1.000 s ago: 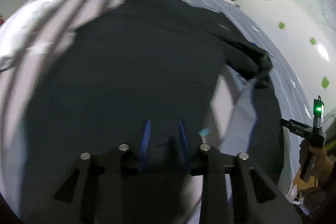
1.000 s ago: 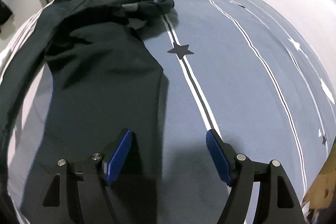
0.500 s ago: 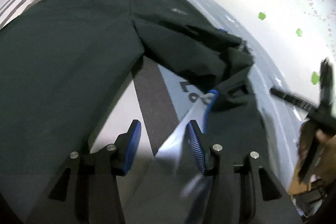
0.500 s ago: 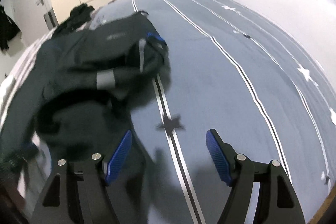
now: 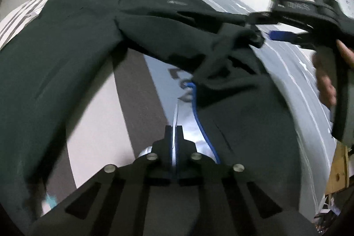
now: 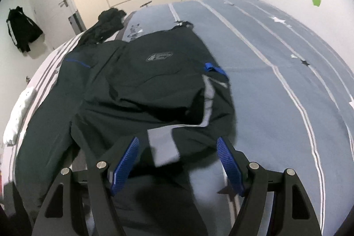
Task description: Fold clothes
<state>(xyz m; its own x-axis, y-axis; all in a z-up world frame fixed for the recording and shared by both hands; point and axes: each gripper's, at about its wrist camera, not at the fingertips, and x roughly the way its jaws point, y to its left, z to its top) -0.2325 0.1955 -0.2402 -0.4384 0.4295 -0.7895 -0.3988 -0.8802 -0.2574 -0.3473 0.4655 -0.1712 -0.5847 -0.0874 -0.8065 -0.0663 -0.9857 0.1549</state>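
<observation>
The dark jacket (image 6: 141,90) lies spread on the bed (image 6: 276,85), directly ahead of both grippers. No container is visible in either view.

Left gripper (image 5: 174,136): jaws clenched on a thin, pale, blue-edged hem of the jacket, which runs forward from the pads.

Right gripper (image 6: 177,160): jaws released and wide apart, nothing between the pads. It hangs over the near, bunched part of the jacket, where a grey reflective strip (image 6: 208,101) shows. In the left wrist view the right gripper appears at upper right, held by a hand (image 5: 325,79); one blue pad (image 5: 279,35) sits close to a raised sleeve, contact uncertain.

A second dark garment (image 6: 106,23) lies beyond the jacket's far edge. Another jacket (image 6: 22,30) hangs on the wall, far left.

Motion blur obscures the near fabric. The gripper bodies cover the jacket's closest edge.
</observation>
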